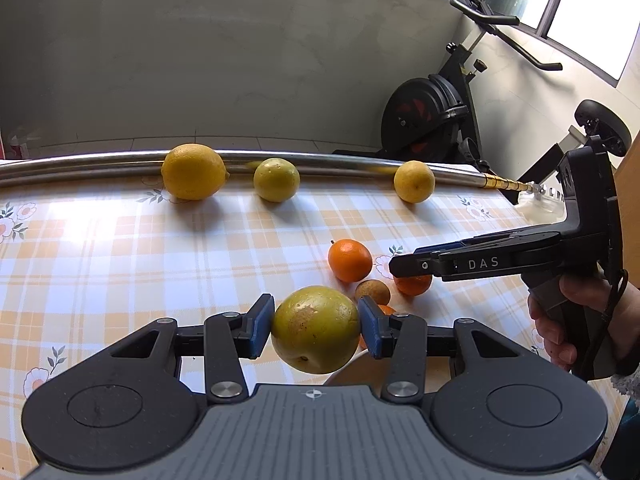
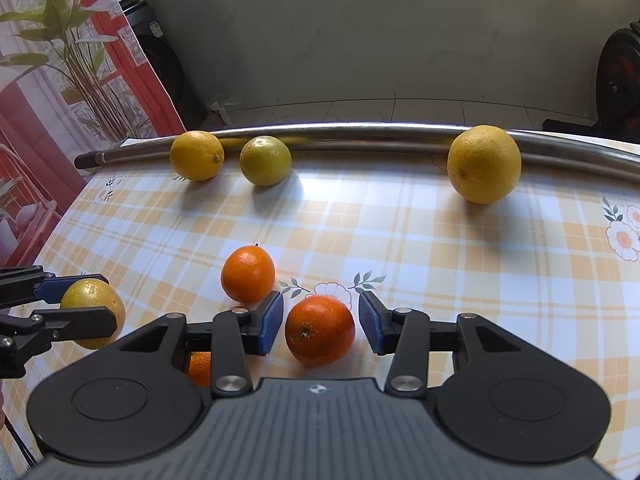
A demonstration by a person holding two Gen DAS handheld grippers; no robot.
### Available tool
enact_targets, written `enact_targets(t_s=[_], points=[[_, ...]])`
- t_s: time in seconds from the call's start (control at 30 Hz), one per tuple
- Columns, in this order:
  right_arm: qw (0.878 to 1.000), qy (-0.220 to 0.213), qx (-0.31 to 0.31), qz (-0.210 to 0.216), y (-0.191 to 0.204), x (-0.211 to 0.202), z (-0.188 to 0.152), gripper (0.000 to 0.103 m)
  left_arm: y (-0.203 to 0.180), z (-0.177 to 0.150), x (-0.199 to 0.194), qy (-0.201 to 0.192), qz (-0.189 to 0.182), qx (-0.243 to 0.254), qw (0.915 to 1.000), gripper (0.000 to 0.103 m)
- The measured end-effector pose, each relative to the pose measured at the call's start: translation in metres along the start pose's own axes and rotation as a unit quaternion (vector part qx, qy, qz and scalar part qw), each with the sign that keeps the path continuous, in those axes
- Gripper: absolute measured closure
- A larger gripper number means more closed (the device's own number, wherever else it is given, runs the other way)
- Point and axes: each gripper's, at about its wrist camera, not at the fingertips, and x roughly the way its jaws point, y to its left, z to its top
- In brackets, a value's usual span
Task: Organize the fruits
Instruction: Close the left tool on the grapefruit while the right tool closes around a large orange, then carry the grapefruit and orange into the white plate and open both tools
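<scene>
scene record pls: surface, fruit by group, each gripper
surface: checked tablecloth, metal pole along far edge
yellow fruit: three by the pole
oranges: one free, one between right pads
left gripper: shut on greenish fruit, lifted
right gripper: open, pads clear of orange

Both wrist views: close, angled down; share table [image 1: 120, 240], far fruit.

- Three round yellow citrus fruits [image 2: 197, 155] [image 2: 265, 161] [image 2: 484, 164] are lined along a long metal pole [image 2: 360, 130] at the far edge of the checked floral tablecloth [image 2: 440, 248].
- Two round orange mandarins [image 2: 248, 274] [image 2: 320, 330] are set nearer, side by side.
</scene>
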Motion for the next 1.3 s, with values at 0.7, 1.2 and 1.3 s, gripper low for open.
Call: enact_targets(t_s=[0.7,1.2,1.3], points=[[1.0,0.001,0.004,0.002,0.0,-0.003,-0.011,0.062,-0.011,-0.008,0.003,0.012,-0.006,0.028,0.9995,0.054],[0.993,-0.118,0.014,-0.004,0.019,-0.076,-0.053,0.062,-0.027,-0.018,-0.013,-0.012,0.026,0.037,0.9989,0.054],[0.991,-0.13,-0.007,0.008,0.027,-0.082,-0.06,0.062,-0.033,-0.019,-0.015,-0.014,0.023,0.043,0.9987,0.054]])
